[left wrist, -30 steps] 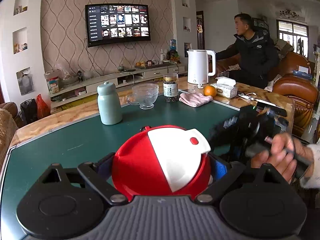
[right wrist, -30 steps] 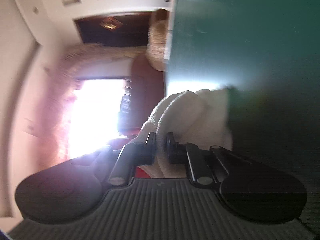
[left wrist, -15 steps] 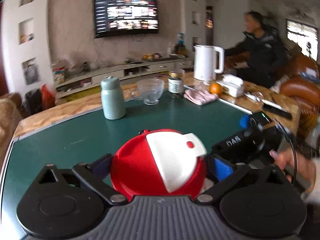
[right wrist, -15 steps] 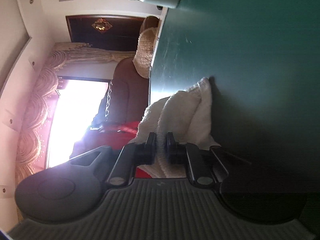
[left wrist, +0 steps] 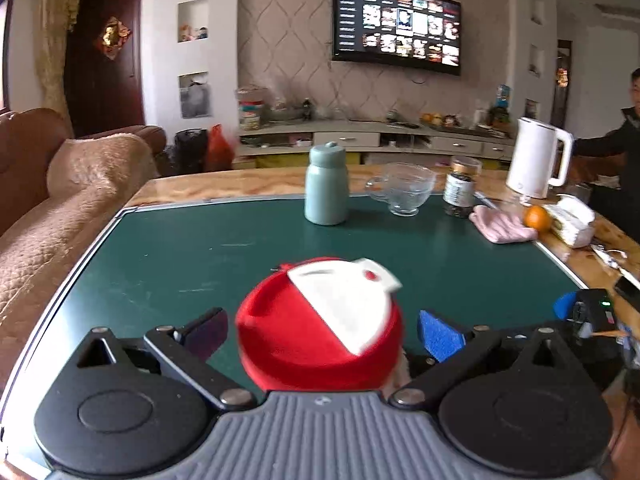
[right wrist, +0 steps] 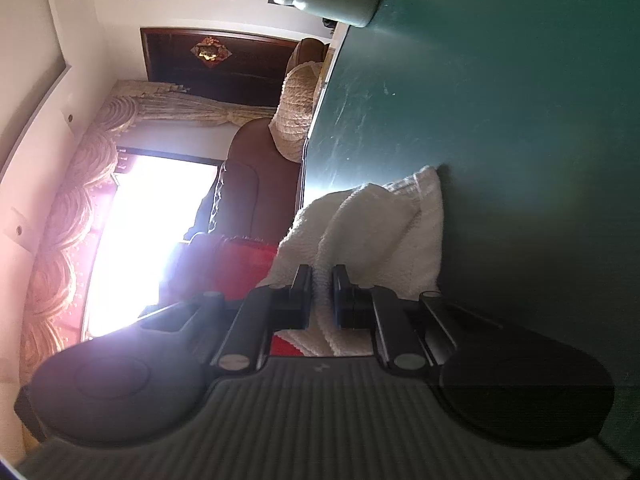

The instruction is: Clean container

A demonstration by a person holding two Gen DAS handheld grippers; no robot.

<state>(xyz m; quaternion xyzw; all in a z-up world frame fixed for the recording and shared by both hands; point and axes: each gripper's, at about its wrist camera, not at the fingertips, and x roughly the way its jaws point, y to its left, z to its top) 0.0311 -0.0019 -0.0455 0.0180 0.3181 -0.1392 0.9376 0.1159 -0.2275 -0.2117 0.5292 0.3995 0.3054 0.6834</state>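
At the frame's bottom centre, the left gripper (left wrist: pixel 320 330) stands spread around the red container (left wrist: pixel 320 320); the right gripper (right wrist: pixel 322 296) pinches a white cloth (right wrist: pixel 380 232). Wiping seems underway; next, press the cloth against the container.

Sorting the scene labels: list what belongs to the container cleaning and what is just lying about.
In the job:
red-lidded container
white cloth
left tool
right tool

Lying about:
green bottle
glass cup
jar
kettle
orange
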